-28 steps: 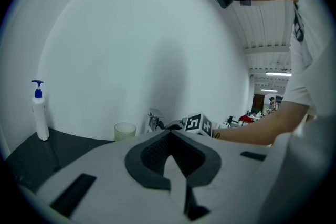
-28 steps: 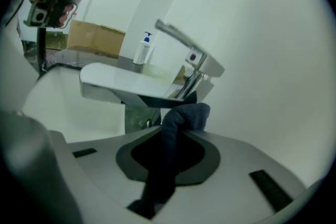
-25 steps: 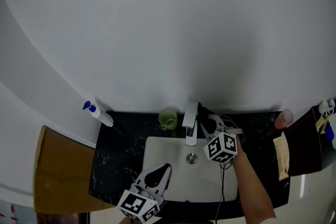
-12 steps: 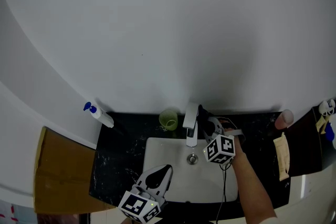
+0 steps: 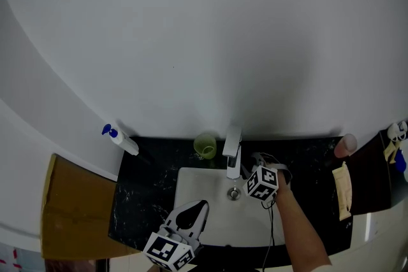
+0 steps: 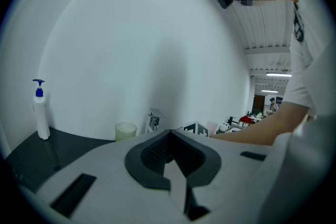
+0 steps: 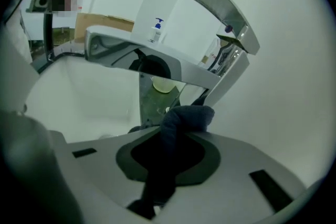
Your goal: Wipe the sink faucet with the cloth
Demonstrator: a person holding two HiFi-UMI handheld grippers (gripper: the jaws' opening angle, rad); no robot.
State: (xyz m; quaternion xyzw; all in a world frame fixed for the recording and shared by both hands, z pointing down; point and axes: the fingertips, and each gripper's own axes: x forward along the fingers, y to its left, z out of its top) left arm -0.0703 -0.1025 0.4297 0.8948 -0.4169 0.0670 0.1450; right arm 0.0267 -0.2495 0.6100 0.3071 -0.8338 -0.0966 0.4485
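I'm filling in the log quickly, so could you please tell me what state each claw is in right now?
Left claw: closed, empty.
Right claw: closed on the dark cloth, beside the faucet.

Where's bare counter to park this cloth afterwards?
Bare black counter lies between the white pump bottle and pale green cup, and right of the white basin. Crowded around the chrome faucet, where the right gripper holds the dark cloth.

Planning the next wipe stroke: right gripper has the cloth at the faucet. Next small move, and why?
Probably slide the cloth along the faucet column, pressing lightly. The right gripper is shut on the cloth, bunched beside the column under the spout; contact is unclear.
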